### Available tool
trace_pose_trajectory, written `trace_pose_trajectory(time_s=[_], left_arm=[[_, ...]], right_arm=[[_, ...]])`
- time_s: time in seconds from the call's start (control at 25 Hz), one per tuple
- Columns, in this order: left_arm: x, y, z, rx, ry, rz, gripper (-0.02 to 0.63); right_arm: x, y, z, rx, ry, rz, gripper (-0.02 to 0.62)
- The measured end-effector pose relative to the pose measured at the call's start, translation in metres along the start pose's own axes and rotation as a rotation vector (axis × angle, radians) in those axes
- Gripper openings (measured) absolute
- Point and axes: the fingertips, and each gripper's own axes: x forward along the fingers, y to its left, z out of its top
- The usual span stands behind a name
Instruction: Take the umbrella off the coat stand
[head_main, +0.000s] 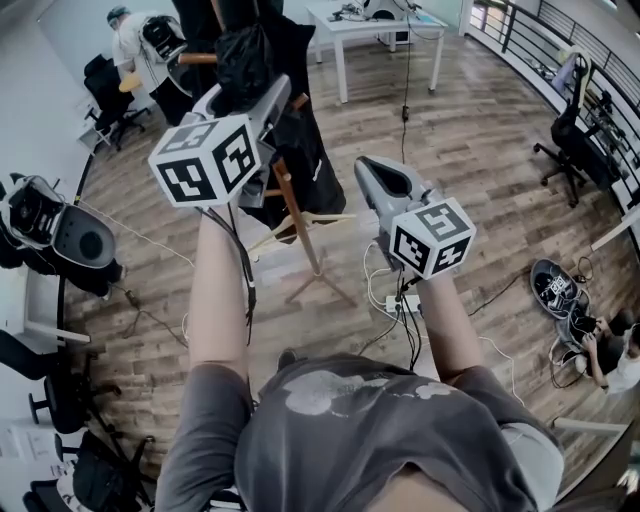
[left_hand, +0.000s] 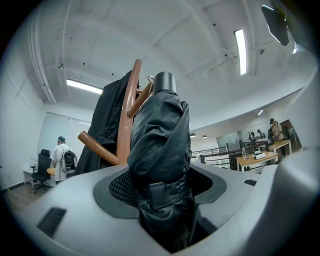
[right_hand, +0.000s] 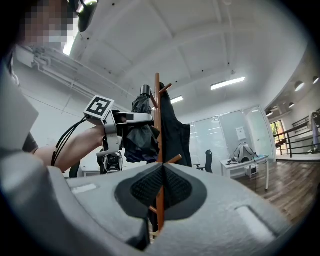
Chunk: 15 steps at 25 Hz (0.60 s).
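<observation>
A folded black umbrella (left_hand: 160, 145) stands upright between the jaws of my left gripper (left_hand: 162, 200), which is shut on its wrapped canopy. Its top cap (left_hand: 164, 82) is beside the upper pegs of the wooden coat stand (left_hand: 126, 115). In the head view the left gripper (head_main: 270, 100) holds the umbrella (head_main: 245, 55) against the stand (head_main: 300, 225). My right gripper (head_main: 375, 170) hangs to the right of the stand, shut and holding nothing. Seen from the right gripper (right_hand: 161, 192), the stand's pole (right_hand: 157, 100) is straight ahead, with the umbrella (right_hand: 140, 135) on its left.
A black coat (right_hand: 175, 135) hangs on the stand. Cables and a power strip (head_main: 400, 300) lie on the wood floor by the stand's feet. A white desk (head_main: 385, 30), a railing (head_main: 560, 40), office chairs and a person (head_main: 135, 40) are farther off.
</observation>
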Motion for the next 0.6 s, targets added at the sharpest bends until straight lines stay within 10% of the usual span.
trace_pose_trajectory(time_s=[0.6], left_arm=[[-0.066,0.008,-0.002,-0.065,-0.097,-0.206,0.287]], right_arm=[[0.03,0.041,-0.009,-0.005,0.006,-0.076,-0.002]])
